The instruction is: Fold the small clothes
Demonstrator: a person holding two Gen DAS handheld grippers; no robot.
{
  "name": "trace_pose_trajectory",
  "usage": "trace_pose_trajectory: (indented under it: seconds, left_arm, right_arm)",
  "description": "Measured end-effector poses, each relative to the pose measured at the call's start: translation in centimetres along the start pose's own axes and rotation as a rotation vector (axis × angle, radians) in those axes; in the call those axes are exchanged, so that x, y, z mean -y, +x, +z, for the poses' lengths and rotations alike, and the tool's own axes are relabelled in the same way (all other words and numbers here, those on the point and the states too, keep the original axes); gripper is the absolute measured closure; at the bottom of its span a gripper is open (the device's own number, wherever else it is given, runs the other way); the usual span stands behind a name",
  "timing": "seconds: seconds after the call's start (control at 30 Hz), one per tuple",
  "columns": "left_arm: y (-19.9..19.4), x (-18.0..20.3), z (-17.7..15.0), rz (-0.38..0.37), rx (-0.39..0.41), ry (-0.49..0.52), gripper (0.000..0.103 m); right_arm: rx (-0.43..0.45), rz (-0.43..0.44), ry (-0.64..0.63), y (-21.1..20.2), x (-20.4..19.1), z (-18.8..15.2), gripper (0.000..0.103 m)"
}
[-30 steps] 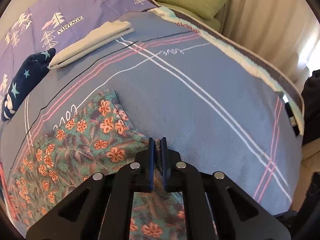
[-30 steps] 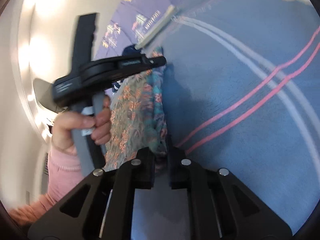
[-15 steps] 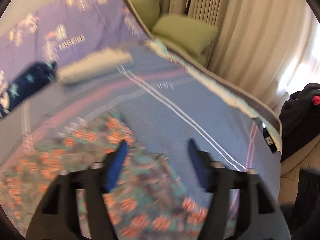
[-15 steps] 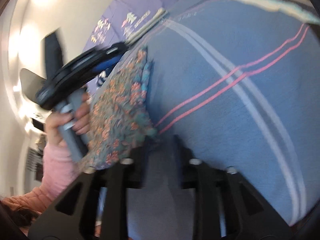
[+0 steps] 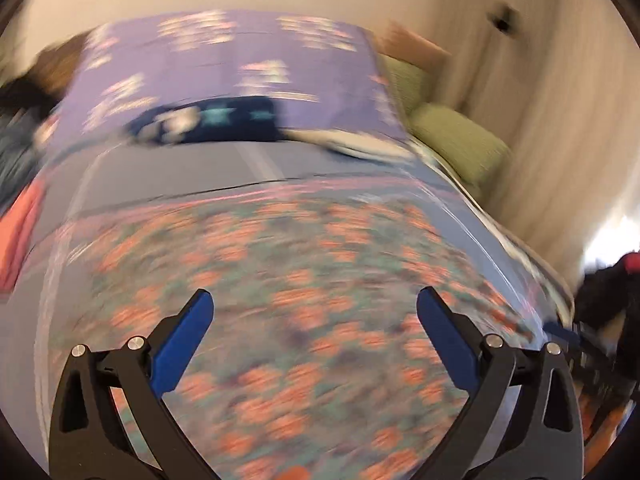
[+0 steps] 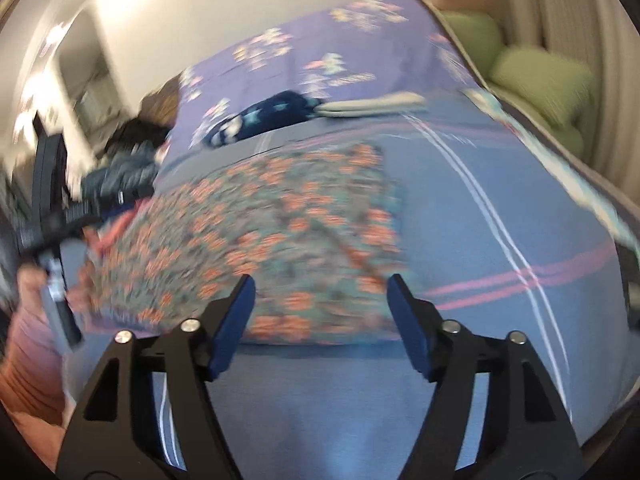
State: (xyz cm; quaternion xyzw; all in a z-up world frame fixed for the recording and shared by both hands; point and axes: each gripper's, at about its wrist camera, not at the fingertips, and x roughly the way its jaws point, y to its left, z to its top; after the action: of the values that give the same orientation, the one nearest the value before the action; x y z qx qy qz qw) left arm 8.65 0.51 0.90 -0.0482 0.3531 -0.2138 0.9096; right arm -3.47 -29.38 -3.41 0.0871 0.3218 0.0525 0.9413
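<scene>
Hovering over the bed, the left gripper (image 5: 314,298) has its jaws just flung wide, nothing pinched; the right gripper (image 6: 320,284) has just spread too, empty. The floral garment (image 6: 288,236) lies flat on the blue blanket (image 6: 500,208), both views blurred.

Both your views are motion-smeared. The floral garment (image 5: 304,320) shows only orange blobs, its near edge cut off by the left-wrist frame. Far on the bed, the navy star item (image 6: 264,118) and pale folded cloth (image 6: 372,103) are streaked. Your left hand (image 6: 30,292) is blurred and cropped.
</scene>
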Motion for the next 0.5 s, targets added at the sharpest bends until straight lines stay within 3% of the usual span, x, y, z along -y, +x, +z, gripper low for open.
trace_pose_trajectory:
  seconds: [0.1,0.23,0.33,0.4,0.5]
  left_arm:
    - [-3.3,-5.7,-0.7,0.087,0.049,-0.139,0.001]
    - [-7.5,-12.2,-2.2,0.106,0.105,-0.246,0.001]
    - [-9.7,-16.3,-4.1,0.067,0.114,-0.344,0.001]
    - [-9.8,-18.5,-5.6,-0.029,0.070,-0.401,0.001]
    - [-9.4,-20.6,-7.6,-0.074,0.044,-0.483,0.001]
  right_arm:
    - [-0.021,0.036,-0.133,1.0,-4.3,-0.5,0.025]
    - [-0.062,0.120,-0.293,2.2,-10.8,-1.3,0.024]
    - [-0.078,0.181,-0.412,3.1,-15.4,-1.8,0.024]
    - [-0.095,0.210,-0.486,4.0,-18.3,-2.2,0.023]
    - [-0.129,0.265,-0.581,5.2,-22.3,-2.8,0.023]
